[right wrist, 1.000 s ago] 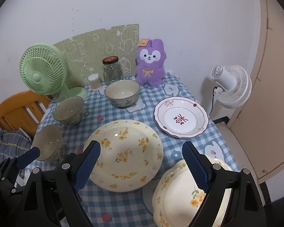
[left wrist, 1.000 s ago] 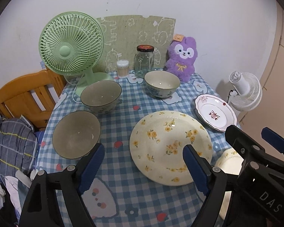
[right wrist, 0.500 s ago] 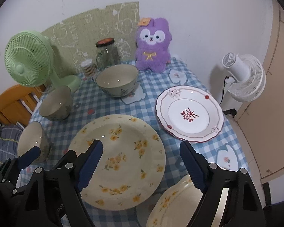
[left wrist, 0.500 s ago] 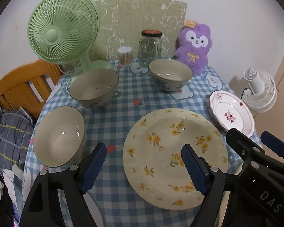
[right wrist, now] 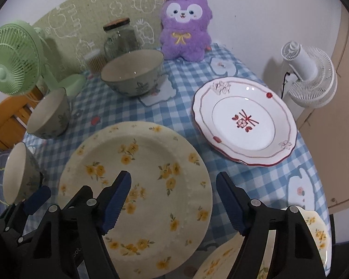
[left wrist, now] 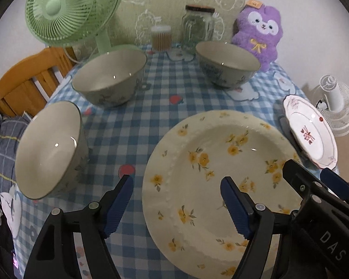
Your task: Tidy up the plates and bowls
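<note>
The left gripper [left wrist: 175, 203] hangs over the near left edge of the large yellow-flowered plate [left wrist: 211, 162]; its fingers [left wrist: 117, 203] stand well apart, have just been closing a little, and grip nothing, though the plate's rim lies below the gap. The right gripper [right wrist: 173, 203] hovers over the same plate's near right part, its fingers [right wrist: 230, 203] also wide, also just closing, with nothing pressed between them.

That plate lies flat on the checked worktop [left wrist: 137, 121] and carries nothing. Left of it, at the worktop's edge, stands a bowl [left wrist: 48, 148], empty. Behind and left of the plate sits a second bowl [left wrist: 109, 79], empty too, and behind the plate, to the right, a third bowl [left wrist: 228, 64], likewise empty. Right of the plate lies a white plate with a red rim [right wrist: 244, 123], bare, seemingly atop another plate of its kind. Near and right of the yellow plate, under the right gripper, a second yellow-flowered plate [right wrist: 318, 230] shows only in part.

Far behind the plate, by the wall, stand a glass jar [left wrist: 199, 30] with a dark lid, contents unclear, and a small clear tub [left wrist: 161, 37] packed with cotton swabs.
</note>
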`<state>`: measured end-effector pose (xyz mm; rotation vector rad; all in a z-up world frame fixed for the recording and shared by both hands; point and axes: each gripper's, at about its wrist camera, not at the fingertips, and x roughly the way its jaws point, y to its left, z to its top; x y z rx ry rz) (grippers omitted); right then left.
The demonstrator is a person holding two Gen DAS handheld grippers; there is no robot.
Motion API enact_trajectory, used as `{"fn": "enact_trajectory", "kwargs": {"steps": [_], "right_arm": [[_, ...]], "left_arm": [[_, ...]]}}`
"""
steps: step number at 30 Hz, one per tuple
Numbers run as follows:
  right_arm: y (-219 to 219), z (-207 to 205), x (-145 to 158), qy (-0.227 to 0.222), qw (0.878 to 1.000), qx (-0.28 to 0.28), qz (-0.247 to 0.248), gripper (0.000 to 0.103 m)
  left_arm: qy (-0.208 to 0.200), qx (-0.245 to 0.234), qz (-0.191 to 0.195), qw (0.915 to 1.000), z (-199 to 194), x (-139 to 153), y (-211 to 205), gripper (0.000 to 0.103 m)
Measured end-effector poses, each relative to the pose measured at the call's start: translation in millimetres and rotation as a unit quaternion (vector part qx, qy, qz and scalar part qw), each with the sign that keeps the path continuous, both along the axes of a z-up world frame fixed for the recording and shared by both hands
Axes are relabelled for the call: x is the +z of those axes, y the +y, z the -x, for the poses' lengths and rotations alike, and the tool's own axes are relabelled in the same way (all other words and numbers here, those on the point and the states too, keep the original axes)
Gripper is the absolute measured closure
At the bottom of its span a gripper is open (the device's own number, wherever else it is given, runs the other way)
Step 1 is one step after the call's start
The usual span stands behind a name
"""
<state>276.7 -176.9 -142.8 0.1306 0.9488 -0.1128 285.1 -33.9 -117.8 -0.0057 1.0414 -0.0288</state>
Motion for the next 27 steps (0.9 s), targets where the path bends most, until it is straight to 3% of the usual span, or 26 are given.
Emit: {"fn": "enact_trajectory", "kwargs": {"steps": [18,24,27], "right_arm": [[-12.6,-16.9,-34.1,0.032,0.999,-0.013,-0.007,0.029],[-14.0,-23.7,-39.7,0.039,0.999,-0.009,-0.012,0.034],[-11.0,-26.7,-44.0,0.051,0.999,-0.001,-0.001,0.043]], "left_arm": [[0.035,0.009,-0.006,0.9993,-13.9,-28.0,-3.0,0.034],[0.033,0.009,-0.006,0.9994,-14.4,-28.4,-3.1,0.034],[0.033,0.008,-0.004,0.9994,-15.1,-28.6,-3.2,0.034]]}}
